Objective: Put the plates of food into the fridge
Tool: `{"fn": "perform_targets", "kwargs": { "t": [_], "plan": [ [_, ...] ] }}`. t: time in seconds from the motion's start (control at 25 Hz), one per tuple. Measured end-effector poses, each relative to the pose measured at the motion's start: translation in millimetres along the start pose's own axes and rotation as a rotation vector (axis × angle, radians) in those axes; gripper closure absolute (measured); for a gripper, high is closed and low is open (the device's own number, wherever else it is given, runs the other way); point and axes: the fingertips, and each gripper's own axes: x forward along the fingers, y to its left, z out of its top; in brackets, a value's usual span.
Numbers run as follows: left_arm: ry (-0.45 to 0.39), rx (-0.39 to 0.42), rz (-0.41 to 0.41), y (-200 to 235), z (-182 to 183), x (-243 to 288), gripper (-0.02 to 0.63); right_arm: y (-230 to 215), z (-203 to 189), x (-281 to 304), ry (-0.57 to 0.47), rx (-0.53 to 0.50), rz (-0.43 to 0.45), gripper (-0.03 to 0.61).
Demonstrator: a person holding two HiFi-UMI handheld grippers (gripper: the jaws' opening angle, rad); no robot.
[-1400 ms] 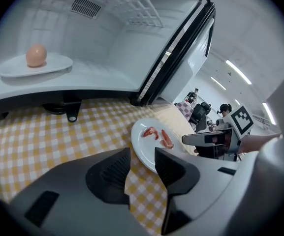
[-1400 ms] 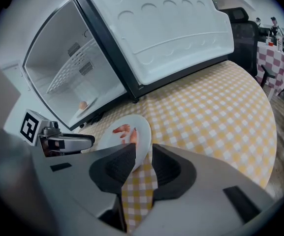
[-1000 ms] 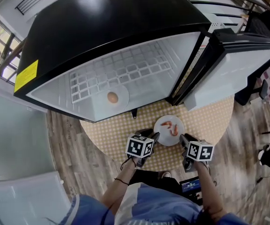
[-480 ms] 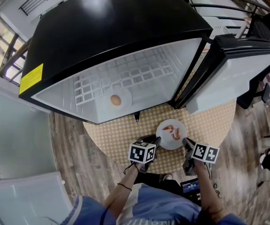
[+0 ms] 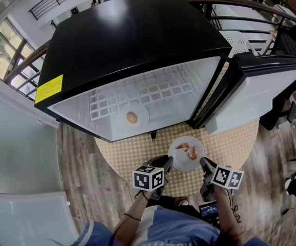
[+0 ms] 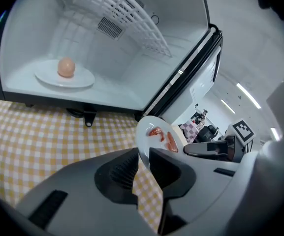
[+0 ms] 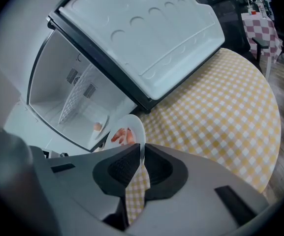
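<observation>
The left claw (image 6: 142, 162) is pinched on the rim of a round white china plate (image 5: 186, 150) that carries a few pink-orange strips of food. Its jaws have just been closing, and the thin edge of the plate sits between the ribbed pads. The right claw (image 7: 142, 157) is clamped on the opposite edge of the same plate. Its jaws have also just been closing, with the rim between them. In the head view the two claws flank the plate from the near left and near right, so it is held from both sides.

The plate hangs over a round desk covered with a yellow-and-white checked cloth (image 5: 122, 147), and from the gripper views it appears to be clear of the cloth. It is just in front of the open mouth of a black box-shaped fridge with a white interior (image 5: 137, 40). The fridge's door (image 5: 255, 94) is swung wide to the right.

Inside, on the white floor of the compartment, a second white plate (image 6: 80, 80) with a single round tan piece of food (image 6: 66, 67) is already in place, towards the left. A white wire shelf (image 6: 127, 6) lies above it.

By this reading one plate is stored and the other is gripped but outside the fridge. What is left is to carry it through the opening, set it on the bare floor to the right of the first plate, and let go. No other plate shows on the desk.
</observation>
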Motion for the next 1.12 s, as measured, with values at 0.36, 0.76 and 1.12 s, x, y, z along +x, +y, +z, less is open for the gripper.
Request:
{"fn": "perform_targets", "kwargs": {
  "t": [0.36,0.76,1.12],
  "plan": [
    [-0.128,-0.02,0.015,-15,55,-49,0.54,65,41,-20,-0.056,-0.043,0.117,0.541],
    [-0.318,0.01,0.065,-19,120,-108,0.54,146,84,-30,-0.112,-0.17,0.234,0.541],
    [-0.415,0.029,0.094,-16,152,-139,0.54,192,107,-31,-0.151,-0.22,0.322,0.543]
  ]
}}
